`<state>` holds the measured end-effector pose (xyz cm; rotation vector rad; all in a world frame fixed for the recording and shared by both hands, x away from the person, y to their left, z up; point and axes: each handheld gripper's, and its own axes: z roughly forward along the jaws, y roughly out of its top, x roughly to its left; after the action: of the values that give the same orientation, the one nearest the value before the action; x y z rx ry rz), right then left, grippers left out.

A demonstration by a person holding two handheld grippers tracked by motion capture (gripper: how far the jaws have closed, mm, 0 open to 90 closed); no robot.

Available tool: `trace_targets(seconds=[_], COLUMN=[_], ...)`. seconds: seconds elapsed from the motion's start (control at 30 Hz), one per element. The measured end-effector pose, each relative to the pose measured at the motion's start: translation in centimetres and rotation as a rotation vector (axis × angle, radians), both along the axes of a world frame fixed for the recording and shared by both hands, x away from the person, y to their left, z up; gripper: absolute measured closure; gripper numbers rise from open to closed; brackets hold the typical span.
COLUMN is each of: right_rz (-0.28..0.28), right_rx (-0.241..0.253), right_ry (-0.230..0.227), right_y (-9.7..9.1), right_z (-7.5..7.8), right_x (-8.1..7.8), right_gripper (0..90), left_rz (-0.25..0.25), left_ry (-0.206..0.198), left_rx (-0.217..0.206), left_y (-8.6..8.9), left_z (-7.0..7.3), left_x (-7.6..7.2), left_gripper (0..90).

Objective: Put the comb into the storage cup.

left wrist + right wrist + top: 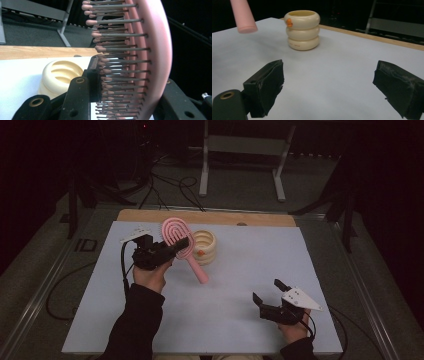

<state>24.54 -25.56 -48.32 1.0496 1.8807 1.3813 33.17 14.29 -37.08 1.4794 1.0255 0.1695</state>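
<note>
Gripping a pink hairbrush (178, 236) by its head, the left gripper (181, 245) sits left of centre in the high view, jaws clamped across the paddle. In the left gripper view one jaw presses in among the bristles (120, 62) and the other backs the smooth pink shell. The handle (198, 269) slants down and right, its end clear of the white table cover (250, 265); the rounded pink tip (244, 18) hangs at upper left of the right gripper view, off the surface.

Cream ribbed cup (204, 247), three stacked rings with a small orange mark, stands just right of the brush head, mouth up, upper centre of the cover. Judgement: holding the brush by the head leaves the handle free to go down into that cup.

Right gripper (269, 293) rests at lower right of the high view, well apart from the cup, jaws spread wide with nothing between them, facing the cup. Likely waiting to steady the cup or take the handle.
</note>
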Motion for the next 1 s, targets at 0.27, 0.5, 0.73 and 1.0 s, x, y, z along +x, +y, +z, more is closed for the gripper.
trace_targets(seconds=[0.27, 0.5, 0.73, 1.0], right_rz=[-0.023, -0.036, -0.041, -0.036], right_rx=[-0.009, 0.000, 0.003, 0.000], right_ry=[0.002, 0.001, 0.001, 0.005], right_y=[0.0, -0.1, -0.1, -0.1], right_z=[-0.5, -0.5, -0.6, -0.7], right_x=[0.0, -0.1, 0.0, 0.0], right_gripper=[9.0, 9.0, 9.0, 9.0], left_rz=[0.000, 0.006, 0.011, 0.014], left_ry=[0.001, -0.011, -0.022, -0.030], left_rx=[0.001, 0.011, 0.012, 0.013], left_y=[0.2, 0.3, 0.2, 0.0], left_z=[0.4, 1.3, 1.9, 2.5], left_x=[0.5, 0.9, 1.3, 2.0], left_gripper=[64.7, 64.7, 64.7, 64.7])
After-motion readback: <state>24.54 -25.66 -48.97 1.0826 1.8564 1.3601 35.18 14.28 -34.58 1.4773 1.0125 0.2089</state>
